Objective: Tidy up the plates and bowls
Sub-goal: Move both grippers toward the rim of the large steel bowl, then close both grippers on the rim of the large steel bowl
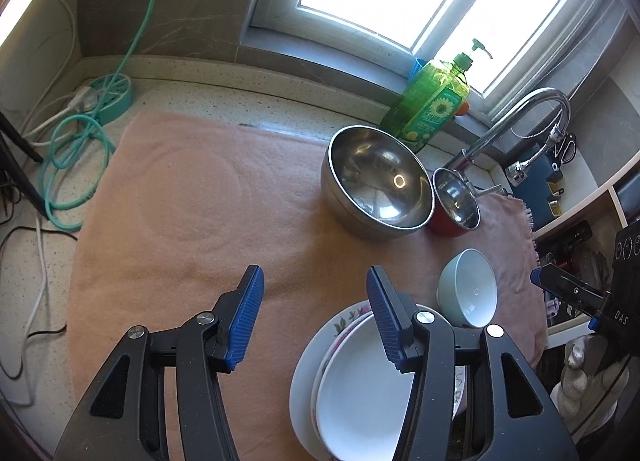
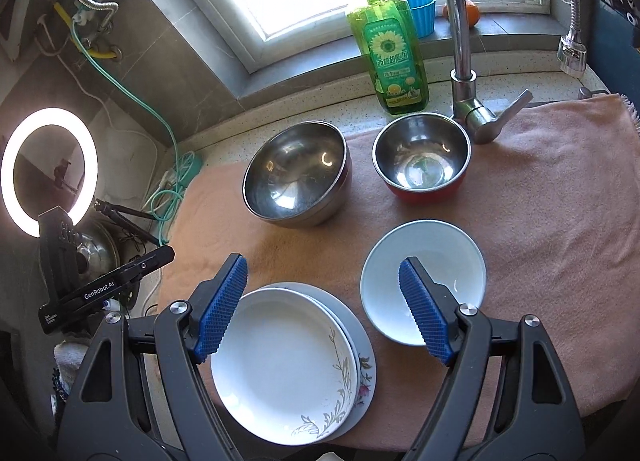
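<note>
Altogether, three stacked plates (image 2: 288, 365), three bowls (image 2: 424, 281).

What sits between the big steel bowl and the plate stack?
Nothing: only bare pink towel between big steel bowl and plate stack, seen in the right wrist view.

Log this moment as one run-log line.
left gripper: open, empty | right gripper: open, empty | plates: stacked on towel | pale bowl: beside stack | steel bowl, red bowl: behind
</note>
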`<state>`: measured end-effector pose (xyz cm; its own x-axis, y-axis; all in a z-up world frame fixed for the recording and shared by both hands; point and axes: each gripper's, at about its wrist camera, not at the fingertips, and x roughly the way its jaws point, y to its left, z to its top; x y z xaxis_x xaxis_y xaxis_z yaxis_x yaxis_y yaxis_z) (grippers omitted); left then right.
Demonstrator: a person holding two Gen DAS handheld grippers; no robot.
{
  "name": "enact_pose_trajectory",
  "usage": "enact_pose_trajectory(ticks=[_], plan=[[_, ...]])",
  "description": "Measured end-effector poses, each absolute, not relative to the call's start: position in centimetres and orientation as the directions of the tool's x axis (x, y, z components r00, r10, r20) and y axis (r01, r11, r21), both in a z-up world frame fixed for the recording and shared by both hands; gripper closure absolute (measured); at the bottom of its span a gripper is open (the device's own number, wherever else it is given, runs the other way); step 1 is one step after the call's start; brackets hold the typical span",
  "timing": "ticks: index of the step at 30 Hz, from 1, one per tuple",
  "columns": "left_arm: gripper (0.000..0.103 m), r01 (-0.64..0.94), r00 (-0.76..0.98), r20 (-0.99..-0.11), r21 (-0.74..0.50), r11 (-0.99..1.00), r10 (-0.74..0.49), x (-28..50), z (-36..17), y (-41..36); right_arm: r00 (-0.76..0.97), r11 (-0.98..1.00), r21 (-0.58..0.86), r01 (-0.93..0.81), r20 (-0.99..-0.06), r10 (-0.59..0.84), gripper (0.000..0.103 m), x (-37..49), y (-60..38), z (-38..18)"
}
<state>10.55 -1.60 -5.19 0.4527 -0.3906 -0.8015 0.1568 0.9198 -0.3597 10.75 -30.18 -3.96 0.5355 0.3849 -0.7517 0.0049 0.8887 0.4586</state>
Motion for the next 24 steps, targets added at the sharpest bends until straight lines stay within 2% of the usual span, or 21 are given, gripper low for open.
enact_pose_trajectory(ticks=[15, 19, 24], plan=[[0.051, 0.186, 0.403, -0.799, -0.405, 0.895, -0.445, 18.2, -6.3, -2.9, 0.508, 0.838, 0.536, 0.098, -0.751, 0.421, 0.024, 16.6, -29.8, -5.8], [0.051, 0.196, 0.382, -0.806, -0.408, 0.892, -0.453, 19.9, -6.9, -3.5, 0.484, 0.833, 0.539, 0.126, -0.766, 0.422, 0.039, 18.4, -29.6, -6.9], [0.055, 0.191, 0.357, -0.806, -0.432, 0.881, -0.472, 21.9, -7.7, -3.8, 0.450, 0.818, 0.553, 0.158, -0.778, 0.439, 0.048, 20.0, -29.2, -8.5]])
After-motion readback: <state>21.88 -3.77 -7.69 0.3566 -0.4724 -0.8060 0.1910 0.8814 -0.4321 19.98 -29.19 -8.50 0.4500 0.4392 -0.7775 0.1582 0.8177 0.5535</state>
